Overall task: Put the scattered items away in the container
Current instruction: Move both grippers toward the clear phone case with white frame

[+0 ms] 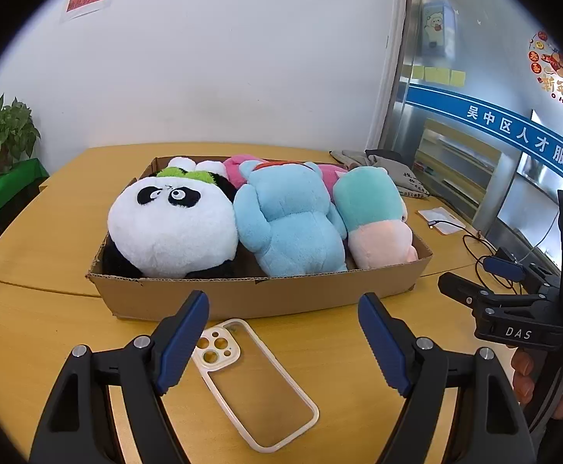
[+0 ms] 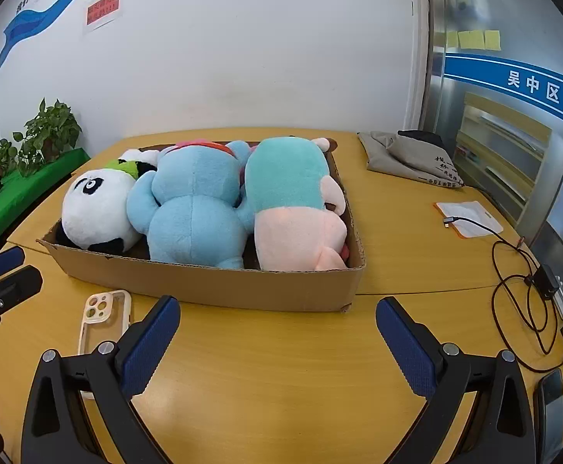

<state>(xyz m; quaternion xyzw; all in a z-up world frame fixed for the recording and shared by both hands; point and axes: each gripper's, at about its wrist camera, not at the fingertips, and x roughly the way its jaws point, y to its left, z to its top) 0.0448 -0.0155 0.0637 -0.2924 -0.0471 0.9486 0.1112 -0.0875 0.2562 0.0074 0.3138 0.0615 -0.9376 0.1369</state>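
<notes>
Left claw (image 1: pixel 283 342) spread wide, gripping nothing, low over the tabletop (image 1: pixel 49 239). Phone case (image 1: pixel 256 384) flat between its blue pads, nearer the left one, not touched. Cardboard box (image 1: pixel 258 297) just beyond, packed with panda (image 1: pixel 173 232), blue plush (image 1: pixel 293 224) and teal-pink plush (image 1: pixel 374 212). Right claw (image 2: pixel 277 342) also wide apart and empty, near the box's front wall, phone case off to its left.

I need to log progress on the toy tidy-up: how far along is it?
Mostly done: the panda, blue plush and teal-pink plush lie in the cardboard box. Nothing is in hand; the left hand-held gripper and right hand-held gripper are open. Possibly left: the phone case on the table.
</notes>
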